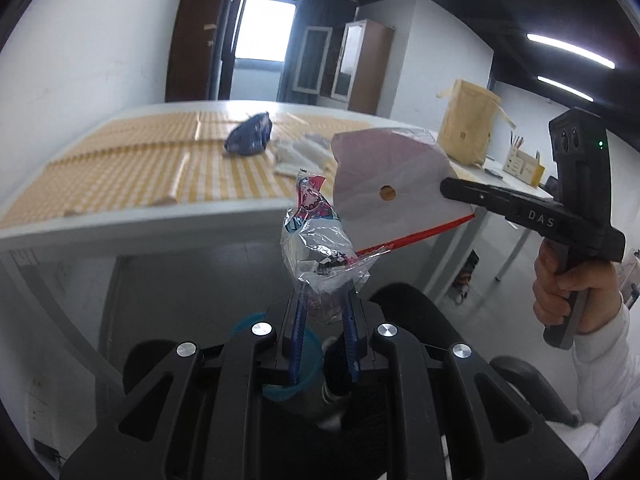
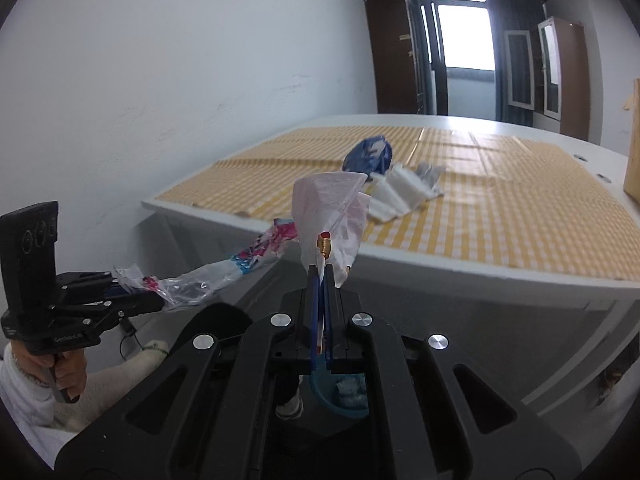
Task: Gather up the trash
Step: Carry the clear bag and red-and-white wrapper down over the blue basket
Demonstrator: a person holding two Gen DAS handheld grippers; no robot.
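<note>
Left gripper fingers clamp wrapper; right gripper fingers clamp carton, off table edge.

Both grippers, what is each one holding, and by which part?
Left gripper grips the crinkled plastic wrapper by its lower end. Right gripper pinches the white paper packet by its bottom edge.

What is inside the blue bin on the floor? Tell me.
In the right wrist view, the blue bin holds pale crumpled trash. The right gripper covers most of its opening, so anything else inside stays hidden.
</note>
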